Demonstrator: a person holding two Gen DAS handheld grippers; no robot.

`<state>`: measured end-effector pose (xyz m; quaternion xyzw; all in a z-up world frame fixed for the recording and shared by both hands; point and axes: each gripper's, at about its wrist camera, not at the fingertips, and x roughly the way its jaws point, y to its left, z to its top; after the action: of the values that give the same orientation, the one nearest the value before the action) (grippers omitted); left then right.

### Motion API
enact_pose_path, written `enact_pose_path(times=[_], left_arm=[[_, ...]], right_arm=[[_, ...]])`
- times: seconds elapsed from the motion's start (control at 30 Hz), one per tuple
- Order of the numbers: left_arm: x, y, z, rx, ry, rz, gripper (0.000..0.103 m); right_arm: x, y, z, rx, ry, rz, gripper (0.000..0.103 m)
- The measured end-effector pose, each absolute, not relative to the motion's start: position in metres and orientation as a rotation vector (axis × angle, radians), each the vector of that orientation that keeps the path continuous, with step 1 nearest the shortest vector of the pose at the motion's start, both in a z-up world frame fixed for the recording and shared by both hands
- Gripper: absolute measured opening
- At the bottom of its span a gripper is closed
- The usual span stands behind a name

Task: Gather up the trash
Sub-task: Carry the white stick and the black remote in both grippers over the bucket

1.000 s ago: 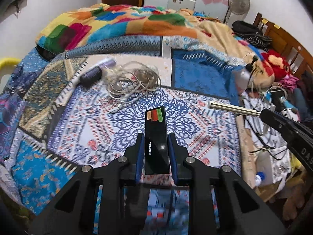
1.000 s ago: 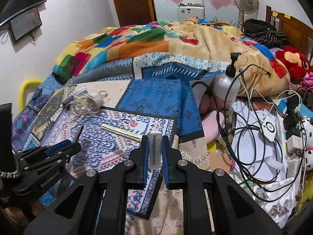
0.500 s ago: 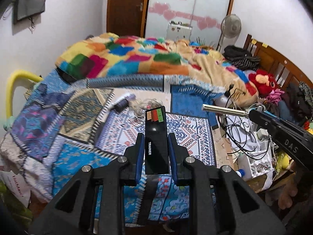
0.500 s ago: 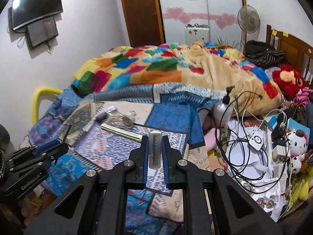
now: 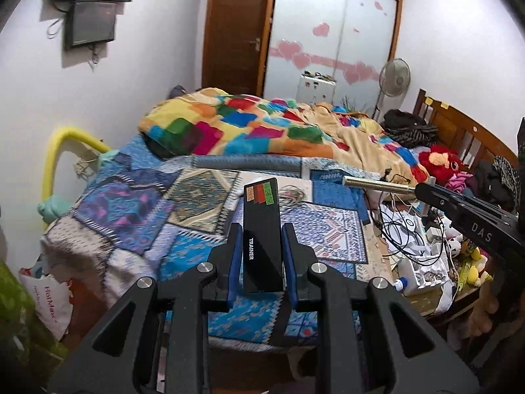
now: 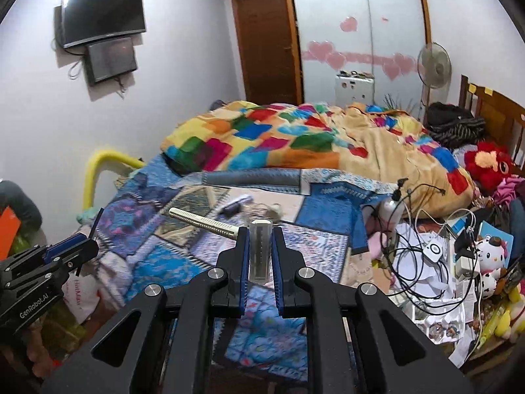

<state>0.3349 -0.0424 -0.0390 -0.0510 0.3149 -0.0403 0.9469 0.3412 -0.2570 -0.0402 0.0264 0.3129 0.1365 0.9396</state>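
left gripper clamped on a flat black packet marked "trainer", pinched low on both side edges so the upper half with its coloured label stands clear above the pads. right gripper shut tight on a slim silvery comb, gripped at one end so the toothed length juts out sideways to the left, free of the fingers. both pieces held up off the bed, over its near edge, probably because already picked as trash and now ready for carrying to a bin; no bin clearly in sight, though bags sit on the floor by the bed's near-left corner. more to collect, judging by the layout: a tangle of cord and a small dark tube left mid-bed on the patterned cover, and a heap of paper and cables off the bed's right edge. firm pinch sensible for both: thin, light, liable to slip or swing if loosened.
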Motion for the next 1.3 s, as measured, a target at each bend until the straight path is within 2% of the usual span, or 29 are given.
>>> enact_pose_path(times=[0.33, 0.7, 1.0, 1.3], left_arm=[[0.262, 0.027, -0.033, -0.122, 0.615, 0.023, 0.023], [0.195, 0.098, -0.046, -0.158, 0.619, 0.132, 0.023], [0.167, 0.144, -0.077, -0.201, 0.673, 0.202, 0.023], [0.162, 0.171, -0.123, -0.304, 0.753, 0.229, 0.023]], right_arm=[[0.292, -0.197, -0.026, 0.01, 0.613, 0.378, 0.012], [0.251, -0.124, -0.036, -0.068, 0.628, 0.495, 0.012], [0.236, -0.066, -0.065, -0.142, 0.687, 0.576, 0.012], [0.24, -0.016, -0.116, -0.223, 0.826, 0.635, 0.012]])
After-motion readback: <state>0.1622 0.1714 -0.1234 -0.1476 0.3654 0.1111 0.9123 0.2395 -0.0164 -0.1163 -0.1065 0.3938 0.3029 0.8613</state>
